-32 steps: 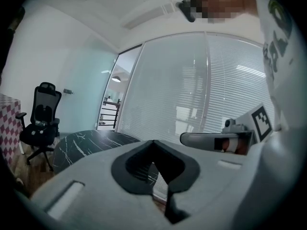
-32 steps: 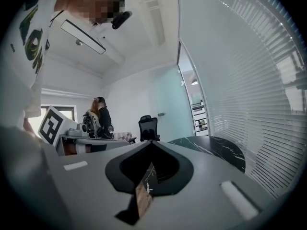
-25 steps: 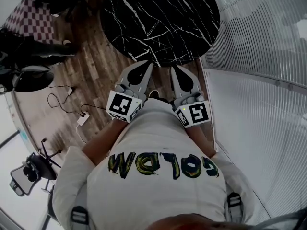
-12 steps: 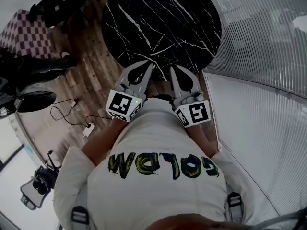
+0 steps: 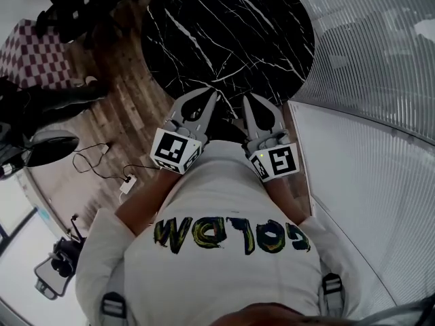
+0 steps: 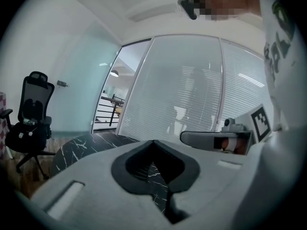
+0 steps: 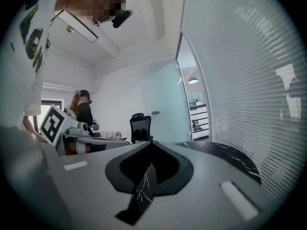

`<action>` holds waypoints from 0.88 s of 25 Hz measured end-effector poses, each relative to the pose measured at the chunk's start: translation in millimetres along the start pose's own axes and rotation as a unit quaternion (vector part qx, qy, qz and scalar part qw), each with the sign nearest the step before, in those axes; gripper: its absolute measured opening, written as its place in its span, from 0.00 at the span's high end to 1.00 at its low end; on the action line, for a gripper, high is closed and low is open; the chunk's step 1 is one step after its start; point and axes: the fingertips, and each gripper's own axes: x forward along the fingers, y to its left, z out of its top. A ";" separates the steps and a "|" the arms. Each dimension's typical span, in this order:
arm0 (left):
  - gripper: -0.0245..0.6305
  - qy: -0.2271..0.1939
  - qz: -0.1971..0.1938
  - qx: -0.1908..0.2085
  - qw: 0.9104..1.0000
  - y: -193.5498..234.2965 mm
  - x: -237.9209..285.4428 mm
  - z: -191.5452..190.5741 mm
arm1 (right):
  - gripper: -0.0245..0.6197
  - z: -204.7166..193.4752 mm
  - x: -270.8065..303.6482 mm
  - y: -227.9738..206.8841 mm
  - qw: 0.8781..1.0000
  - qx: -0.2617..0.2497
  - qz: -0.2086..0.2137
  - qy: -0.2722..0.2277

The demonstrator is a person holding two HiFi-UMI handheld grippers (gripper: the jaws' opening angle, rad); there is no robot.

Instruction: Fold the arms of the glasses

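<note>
Facing black marble table (image 5: 231, 26), left gripper (image 5: 214, 92), right gripper (image 5: 245, 96), both closed

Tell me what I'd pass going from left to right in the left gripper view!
black chair → dark marble table → right tool → white shirt

Left tool (image 5: 210, 94) and right tool (image 5: 248, 99) are closed, empty, parallel.
</note>
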 end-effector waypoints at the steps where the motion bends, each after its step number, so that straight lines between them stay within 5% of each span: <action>1: 0.96 0.001 0.003 0.002 1.000 0.5 1.5 0.9 | 0.96 0.9 1.0 -2.9 1.000 -0.002 0.001 0.001; 22: 0.90 0.117 0.014 -0.008 0.993 44.0 62.4 -88.3 | 0.96 -72.7 47.3 -116.4 0.994 -0.048 -0.022 0.099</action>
